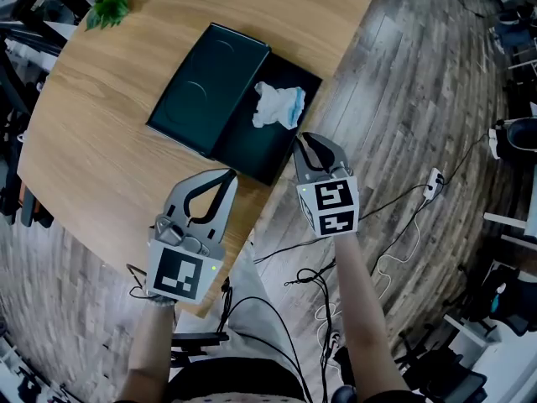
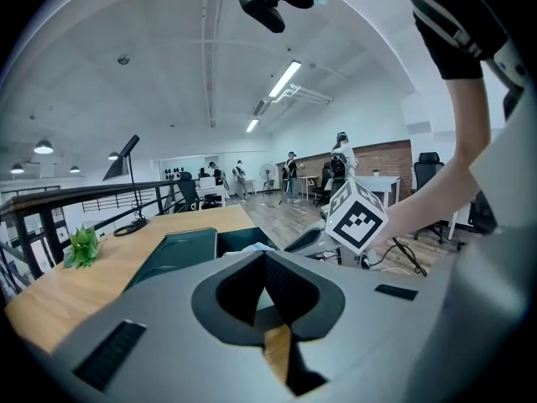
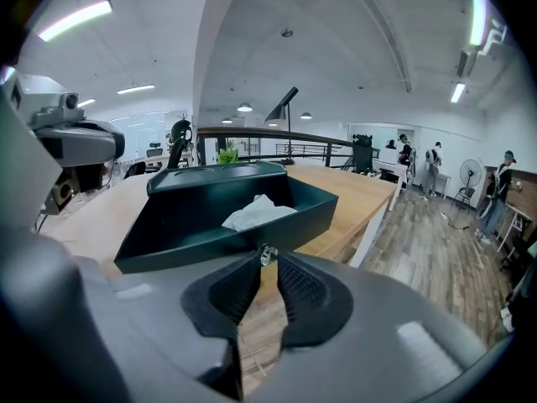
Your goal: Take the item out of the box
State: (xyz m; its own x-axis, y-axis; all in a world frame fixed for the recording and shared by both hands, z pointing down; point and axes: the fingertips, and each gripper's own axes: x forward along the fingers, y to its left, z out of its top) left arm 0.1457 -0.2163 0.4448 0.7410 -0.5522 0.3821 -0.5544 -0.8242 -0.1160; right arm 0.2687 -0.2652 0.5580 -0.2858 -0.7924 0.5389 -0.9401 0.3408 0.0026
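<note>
A dark green box (image 1: 252,145) lies open on the wooden table (image 1: 101,141), its lid (image 1: 210,86) flat beside it on the left. Inside the box rests a crumpled white item with a blue patch (image 1: 278,105). My right gripper (image 1: 304,138) is shut and empty, hovering just in front of the box's near right corner. In the right gripper view the box (image 3: 193,233) and the item (image 3: 256,212) sit right beyond the tips of that gripper (image 3: 267,256). My left gripper (image 1: 228,175) is shut and empty over the table's near edge, short of the box.
A small green plant (image 1: 109,7) stands at the table's far left. The table edge runs diagonally under both grippers, with wood floor and loose cables (image 1: 394,225) to the right. People and office furniture are far off in the room.
</note>
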